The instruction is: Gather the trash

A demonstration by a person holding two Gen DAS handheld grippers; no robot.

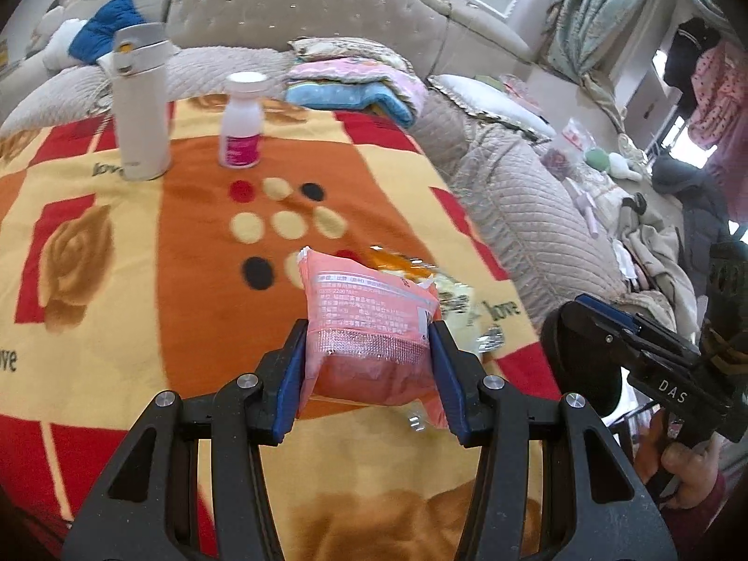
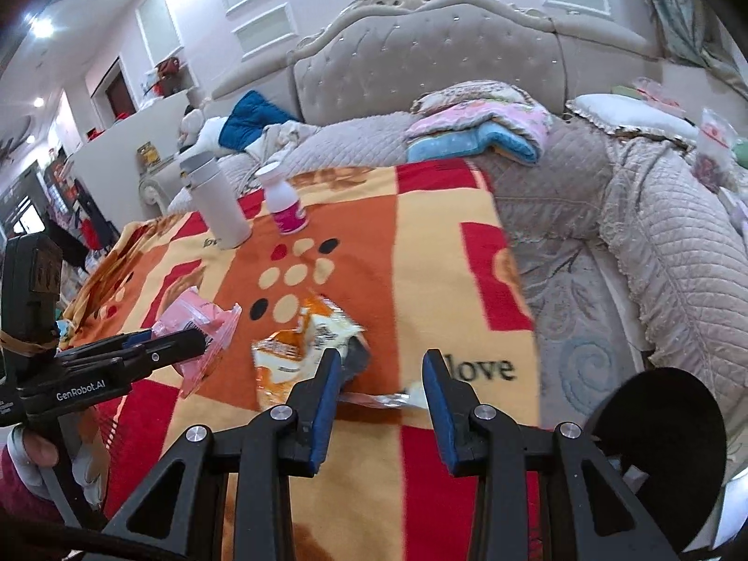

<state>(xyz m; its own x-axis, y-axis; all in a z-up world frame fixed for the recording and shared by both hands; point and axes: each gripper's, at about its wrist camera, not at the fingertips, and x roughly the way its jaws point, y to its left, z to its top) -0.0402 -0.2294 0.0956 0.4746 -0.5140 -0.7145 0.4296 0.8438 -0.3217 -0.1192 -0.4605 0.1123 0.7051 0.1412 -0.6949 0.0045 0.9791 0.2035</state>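
A bed with a tufted headboard point(image 2: 420, 61) fills both views, and over it lies a red, orange and cream blanket point(image 1: 140, 243) printed with "love". Folded quilts point(image 1: 355, 79) are stacked near the headboard. On the blanket's far part stand 2 things that do not look like trash: a white flask point(image 1: 140, 107) and, just beside it, a small white bottle with a pink label point(image 1: 240, 121).

The trash lies nearer. The left tongs point(image 1: 367, 369) are closed narrow on a pink snack wrapper point(image 1: 369, 313), pinching its crimped lower end from both sides, with the rest of the packet standing forward of the fingers; the right wrist view shows it lifted off the blanket. The right tongs point(image 2: 381, 392) stand wide and hold nothing.

An orange and cream wrapper point(image 2: 304, 346) lies crumpled on the blanket, just ahead and to the left of the right tongs, its long axis running up and to the right, away from the camera. A thin silvery strip point(image 2: 374, 399), apparently its torn end, runs crosswise in the gap between the blue pads. The right hand is clearly the nearer to it, and the left is already full, so the pick most likely falls to the right: a short reach forward and slightly left.
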